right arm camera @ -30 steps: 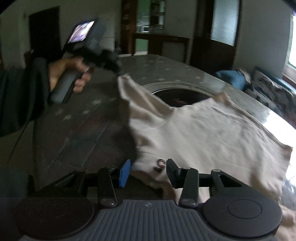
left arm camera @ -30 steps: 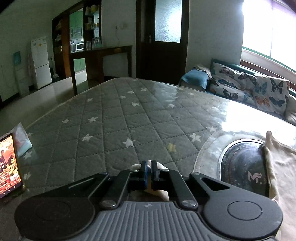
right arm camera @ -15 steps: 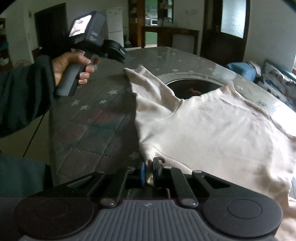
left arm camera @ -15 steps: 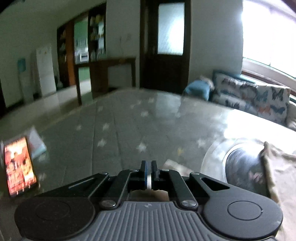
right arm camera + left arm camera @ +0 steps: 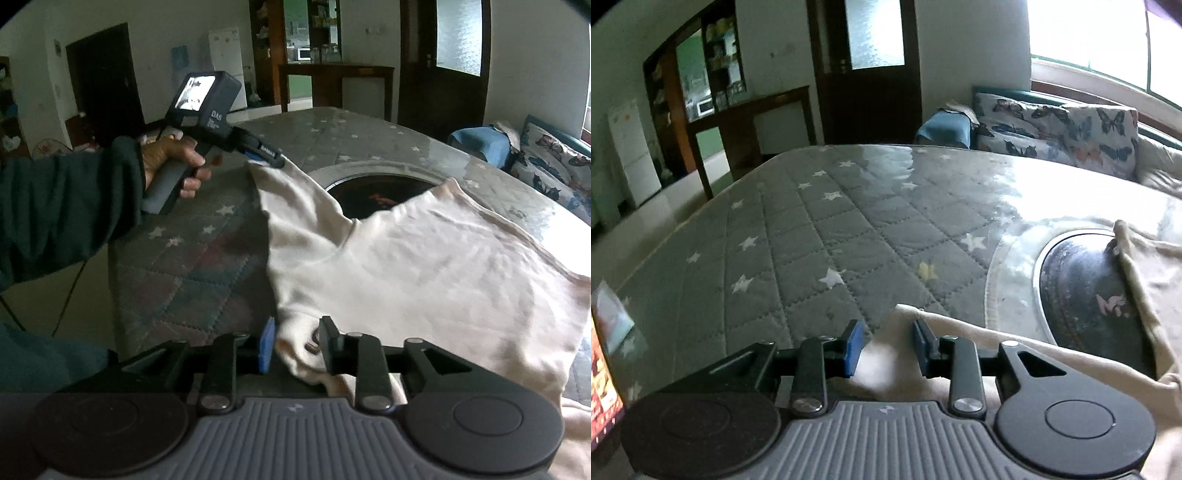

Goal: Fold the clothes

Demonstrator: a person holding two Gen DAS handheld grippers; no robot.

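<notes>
A cream garment [image 5: 424, 258] lies spread on the grey star-quilted table cover [image 5: 207, 266]. In the right wrist view its sleeve runs up to my left gripper [image 5: 264, 157], held by a hand at the upper left. My left gripper [image 5: 886, 343] stands open with the sleeve end [image 5: 897, 325] lying between its fingers. My right gripper [image 5: 295, 345] is open too, with a bunched edge of the garment between its fingers. The garment also shows at the right of the left wrist view [image 5: 1145, 280].
A round dark print with a pale ring [image 5: 1082, 295] marks the cover beside the garment. A lit phone [image 5: 602, 373] stands at the table's left edge. A sofa with butterfly cushions [image 5: 1063, 129] lies beyond the far side.
Both grippers were shut on the garment half a second ago and now stand open. The right gripper had shut from open a second ago. The cloth rests between the fingers.
</notes>
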